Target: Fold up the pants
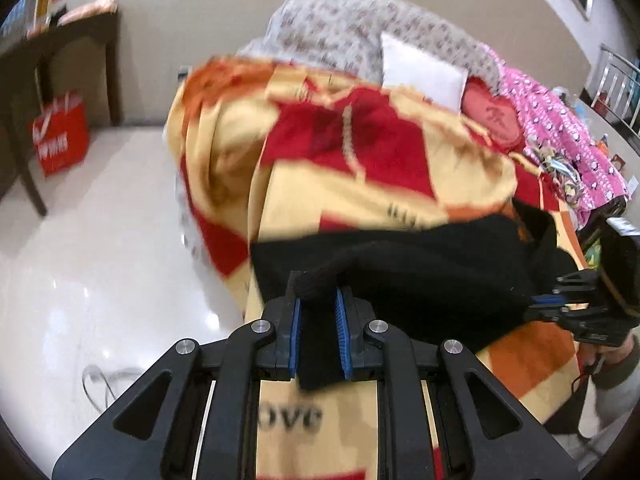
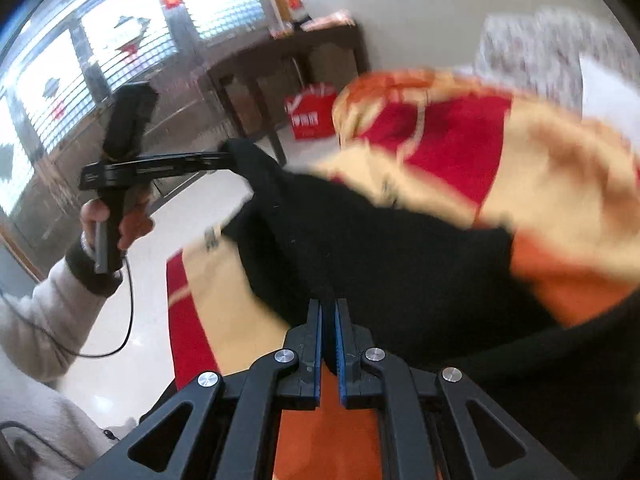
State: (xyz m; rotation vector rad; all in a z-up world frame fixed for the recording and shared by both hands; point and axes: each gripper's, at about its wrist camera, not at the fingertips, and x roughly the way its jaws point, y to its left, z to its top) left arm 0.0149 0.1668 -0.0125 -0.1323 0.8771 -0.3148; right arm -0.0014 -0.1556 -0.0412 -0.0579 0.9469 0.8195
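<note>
Pinching a bunched edge of the black pants (image 1: 400, 276), the left gripper (image 1: 317, 316) has its blue-padded jaws drawn in narrow around a thick roll of the fabric, which pokes up between the pads and hangs down past them. The pants lie spread across a red, cream and orange blanket (image 1: 360, 160) that covers the bed, near the blanket's closest edge and toward its left corner. At the far right of the left wrist view the right gripper (image 1: 560, 304) meets the opposite edge of the pants, jaws nearly together on the cloth.

From the right wrist view, the right gripper (image 2: 329, 344) shows its jaws almost touching, with a thin fold of the pants (image 2: 380, 248) clamped between the blue pads. The black fabric stretches from there up and left to the left gripper (image 2: 224, 158), which grips a raised corner of it above the floor beside the blanket (image 2: 520, 168). The person's left hand (image 2: 116, 216) wraps the handle of that gripper, with a cream sleeve below it and a thin black cable hanging down.

Beyond the blanket, at the head of the bed, lie a grey patterned quilt (image 1: 360, 28), a white pillow (image 1: 420, 68), a red heart-shaped cushion (image 1: 492, 120) and a pink patterned cloth (image 1: 560, 120). Left of the blanket, across the glossy white floor (image 1: 100, 260), a red shopping bag (image 1: 62, 136) stands under a dark wooden table (image 1: 72, 44). Both views are blurred.
</note>
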